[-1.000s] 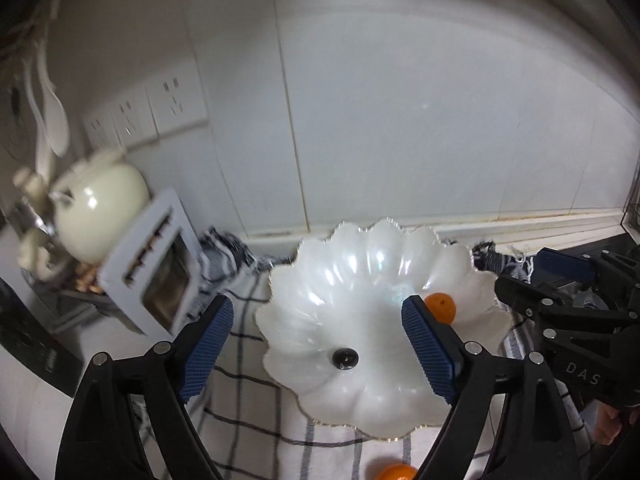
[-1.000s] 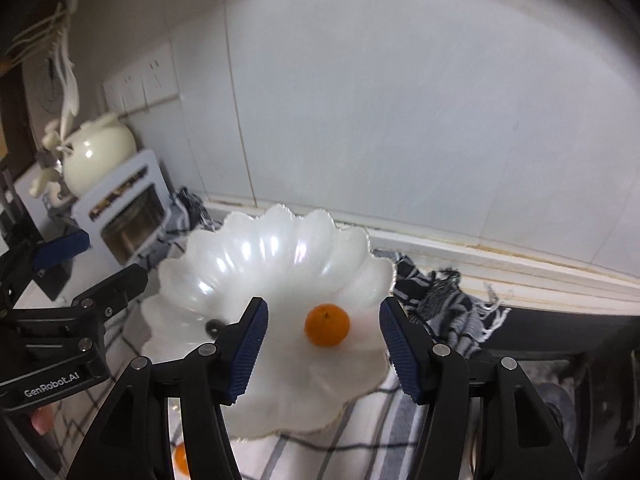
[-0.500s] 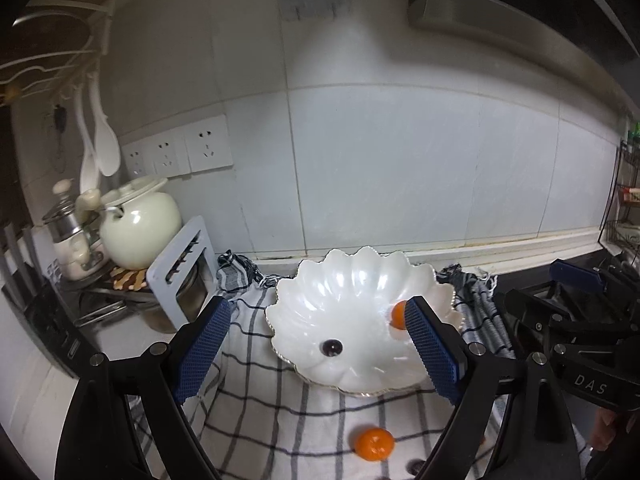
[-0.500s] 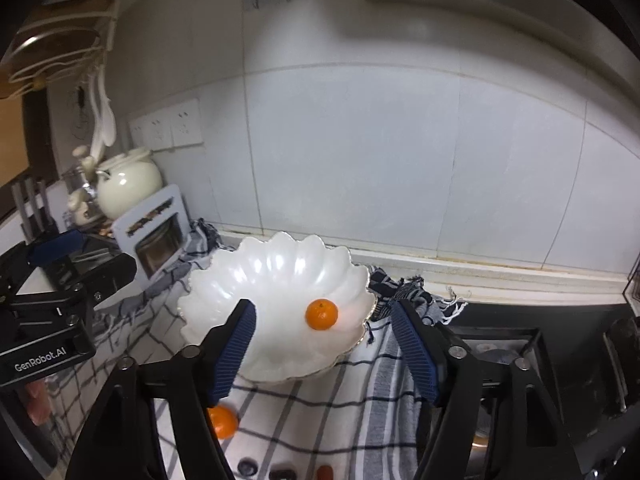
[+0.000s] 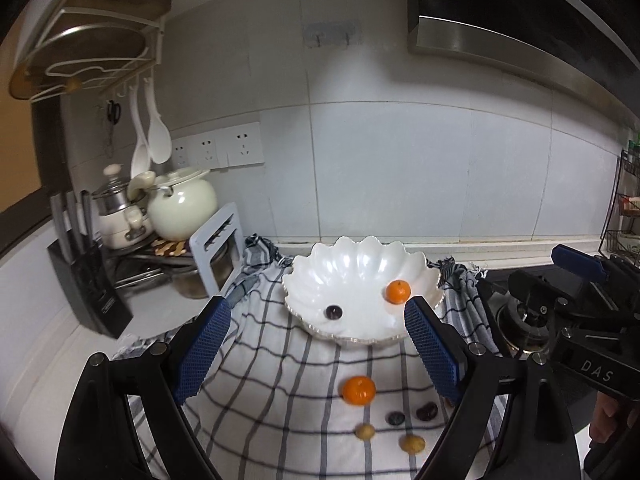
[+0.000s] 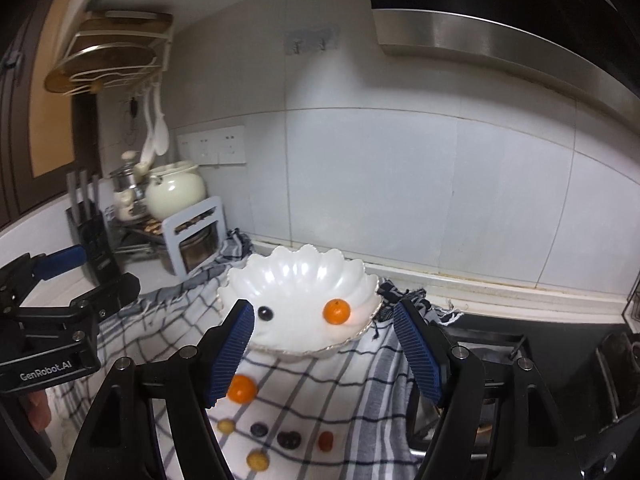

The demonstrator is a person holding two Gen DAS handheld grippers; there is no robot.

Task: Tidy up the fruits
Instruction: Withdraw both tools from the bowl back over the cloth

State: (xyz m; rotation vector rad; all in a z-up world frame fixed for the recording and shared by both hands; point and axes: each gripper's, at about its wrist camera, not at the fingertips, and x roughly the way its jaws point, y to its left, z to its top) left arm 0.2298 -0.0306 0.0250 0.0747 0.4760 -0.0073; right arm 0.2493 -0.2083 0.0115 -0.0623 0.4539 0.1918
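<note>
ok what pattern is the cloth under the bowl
White with a dark grid check; the cloth shows best in the left wrist view, under the bowl.

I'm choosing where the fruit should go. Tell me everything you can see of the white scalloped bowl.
The white scalloped bowl looks like glossy, pearly ceramic or glass, shell-shaped with a fluted, wavy rim. It sits upright on the checked cloth near the tiled wall. Inside lie one small orange fruit and one dark round fruit, apart from each other. Neither gripper touches it.

Fruit layout on the worktop.
White scalloped bowl (image 5: pixel 360 264) on checked cloth (image 5: pixel 280 392), holding an orange mandarin (image 5: pixel 398 291) right of a dark grape (image 5: pixel 333 312); second mandarin (image 5: pixel 359 390) and small fruits (image 6: pixel 288 439) on the cloth in front; cream kettle (image 5: pixel 182 210) behind left.
</note>
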